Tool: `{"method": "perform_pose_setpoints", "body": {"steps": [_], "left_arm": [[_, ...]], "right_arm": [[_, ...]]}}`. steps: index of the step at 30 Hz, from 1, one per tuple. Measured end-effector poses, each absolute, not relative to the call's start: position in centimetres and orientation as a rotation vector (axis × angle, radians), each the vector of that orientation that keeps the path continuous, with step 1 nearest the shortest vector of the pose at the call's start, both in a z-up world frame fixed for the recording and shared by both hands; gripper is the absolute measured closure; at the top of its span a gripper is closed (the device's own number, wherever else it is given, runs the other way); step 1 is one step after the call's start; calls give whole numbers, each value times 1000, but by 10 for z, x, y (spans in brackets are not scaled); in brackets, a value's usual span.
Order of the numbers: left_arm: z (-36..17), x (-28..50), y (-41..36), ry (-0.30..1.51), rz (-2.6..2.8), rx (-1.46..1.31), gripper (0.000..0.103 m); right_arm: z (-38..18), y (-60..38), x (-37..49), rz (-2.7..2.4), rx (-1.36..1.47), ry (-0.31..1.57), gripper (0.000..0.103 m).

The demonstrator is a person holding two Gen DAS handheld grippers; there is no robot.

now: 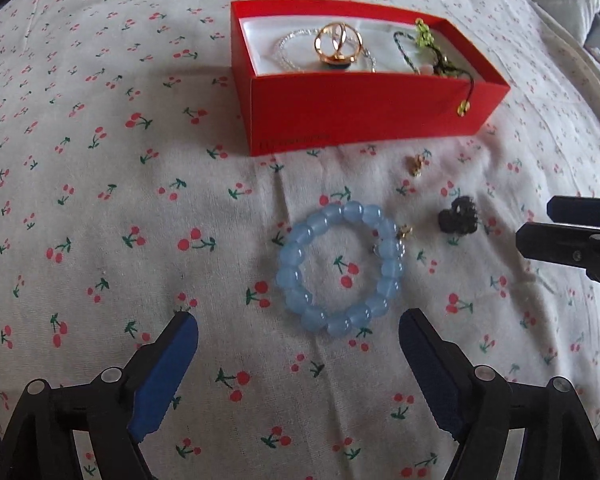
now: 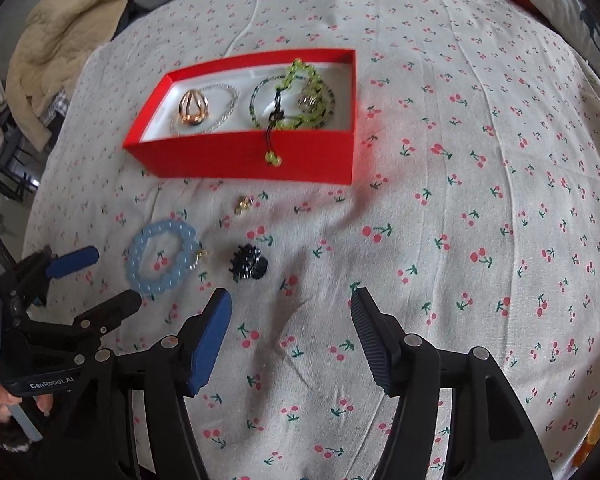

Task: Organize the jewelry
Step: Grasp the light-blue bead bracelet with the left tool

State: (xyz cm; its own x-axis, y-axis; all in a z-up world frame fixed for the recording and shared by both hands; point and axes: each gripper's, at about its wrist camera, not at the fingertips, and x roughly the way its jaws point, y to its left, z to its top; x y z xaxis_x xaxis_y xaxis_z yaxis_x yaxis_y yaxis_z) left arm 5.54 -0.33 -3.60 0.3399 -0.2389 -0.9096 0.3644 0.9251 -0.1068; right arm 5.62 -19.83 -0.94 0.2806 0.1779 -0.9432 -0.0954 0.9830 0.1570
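Your left gripper [image 1: 298, 336], jaws spread and empty, sits just short of the bracelet [image 1: 339, 274], dead ahead; the right gripper [image 2: 291, 316], also spread, is farther off.

"GenRobot.AI" is printed in white on the black plastic left gripper [image 2: 96, 280]; the red cardboard box's [image 1: 360, 120] faint lettering cannot be read.

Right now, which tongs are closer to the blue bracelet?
Left. The left tongs sit open right in front of the blue bracelet; the right tongs are open farther off, beside it.
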Motion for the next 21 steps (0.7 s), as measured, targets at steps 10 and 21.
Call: {"method": "perform_pose_setpoints", "body": {"steps": [10, 21], "left_arm": [[-52, 40, -3, 1055, -430, 239, 7], [-57, 48, -10, 975, -440, 250, 2]], "right_arm": [[-43, -177, 39, 237, -80, 1249, 16], [-53, -167, 35, 302, -176, 1124, 0]]}}
